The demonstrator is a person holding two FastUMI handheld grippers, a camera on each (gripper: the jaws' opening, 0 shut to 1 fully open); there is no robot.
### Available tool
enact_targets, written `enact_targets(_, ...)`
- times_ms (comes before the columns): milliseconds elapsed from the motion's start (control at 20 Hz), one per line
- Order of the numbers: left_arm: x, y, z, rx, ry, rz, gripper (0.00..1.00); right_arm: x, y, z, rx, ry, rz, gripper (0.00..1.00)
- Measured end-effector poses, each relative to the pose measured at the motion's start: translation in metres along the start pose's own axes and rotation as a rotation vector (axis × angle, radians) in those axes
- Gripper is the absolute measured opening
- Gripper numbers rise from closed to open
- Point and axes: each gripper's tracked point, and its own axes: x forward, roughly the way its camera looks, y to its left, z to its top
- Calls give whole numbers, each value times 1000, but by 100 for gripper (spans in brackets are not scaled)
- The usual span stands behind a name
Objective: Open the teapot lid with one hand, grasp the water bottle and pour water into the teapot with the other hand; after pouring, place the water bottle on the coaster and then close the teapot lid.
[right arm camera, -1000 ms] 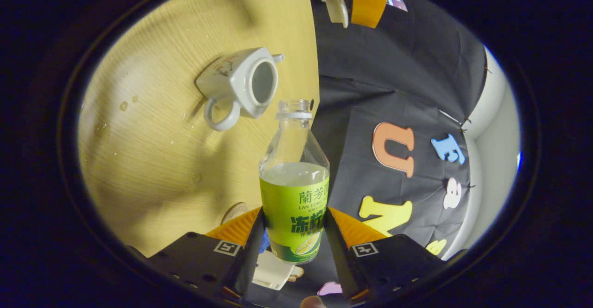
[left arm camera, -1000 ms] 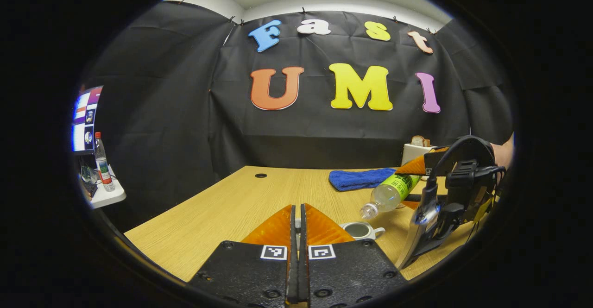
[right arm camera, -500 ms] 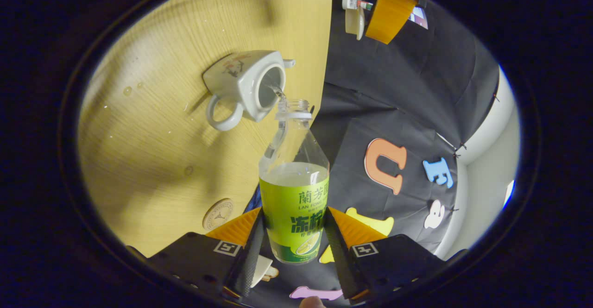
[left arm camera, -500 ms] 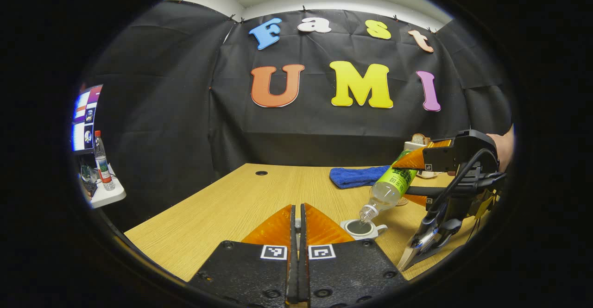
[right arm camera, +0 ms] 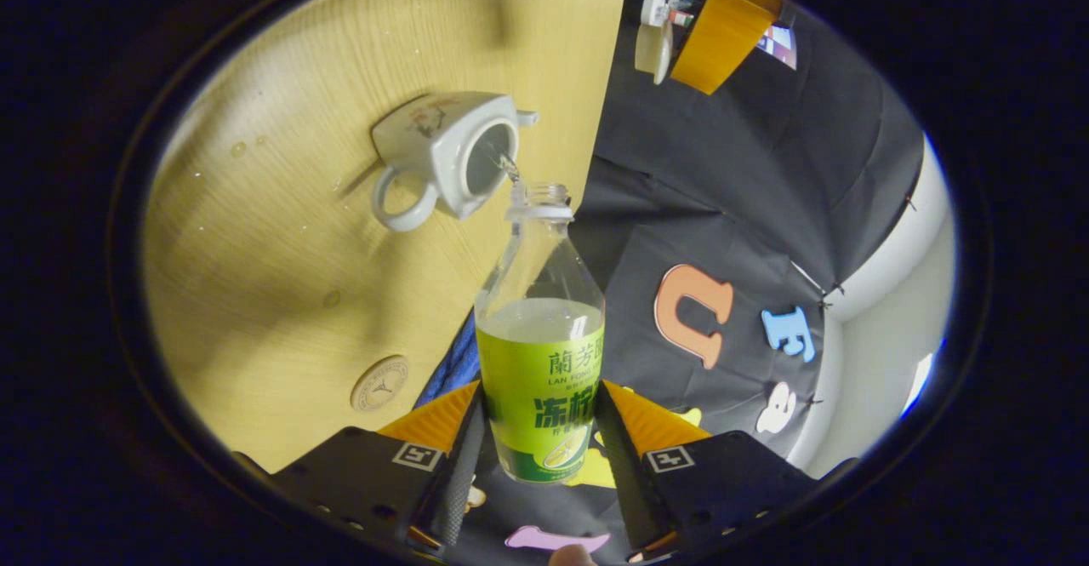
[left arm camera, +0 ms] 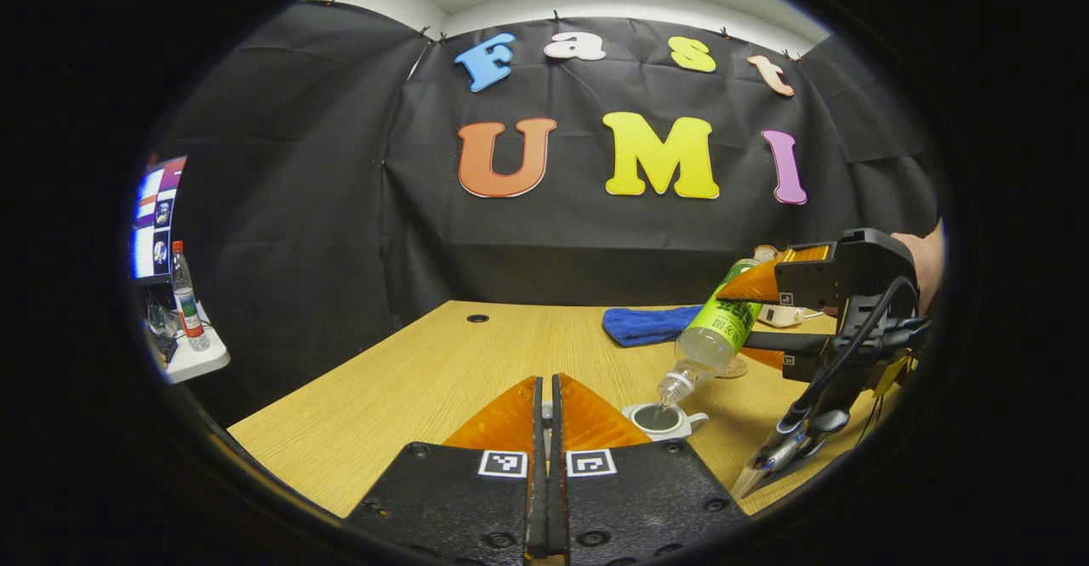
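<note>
1. I am holding my right claw (right arm camera: pixel 538 430) tipped over the table (right arm camera: pixel 281 234), both fingers pressing on the green-labelled water bottle (right arm camera: pixel 539 353); from the left gripper view, that claw (left arm camera: pixel 770 319) is hanging at the right with a hand (left arm camera: pixel 927 255) behind it.
2. My left claw (left arm camera: pixel 549 404) is staying low near the table's (left arm camera: pixel 442 370) front edge with its fingers nearly touching; something pale is sitting in the slit, but I cannot tell what.
3. In the right gripper view that claw (right arm camera: pixel 681 47) is showing far off, gripping a pale, lid-like piece.
4. A blue cloth (left arm camera: pixel 651 325) is lying behind the bottle (left arm camera: pixel 715 336), and a round coaster (right arm camera: pixel 379 383) is sitting bare beside it, well apart from the teapot (right arm camera: pixel 447 157).
5. The white teapot (left arm camera: pixel 664 420) is standing open, lid off; the bottle's uncapped mouth is slanting just above it and a thin stream is running in.
6. The bottle is holding liquid up to about the label's top edge.
7. Droplets are dotting the wood near the teapot.
</note>
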Motion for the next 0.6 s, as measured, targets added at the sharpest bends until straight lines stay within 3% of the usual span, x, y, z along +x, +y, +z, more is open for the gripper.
enact_targets(600, -1, -1, 3, 4, -2, -4, 2, 0, -3, 0, -35, -2, -14, 71)
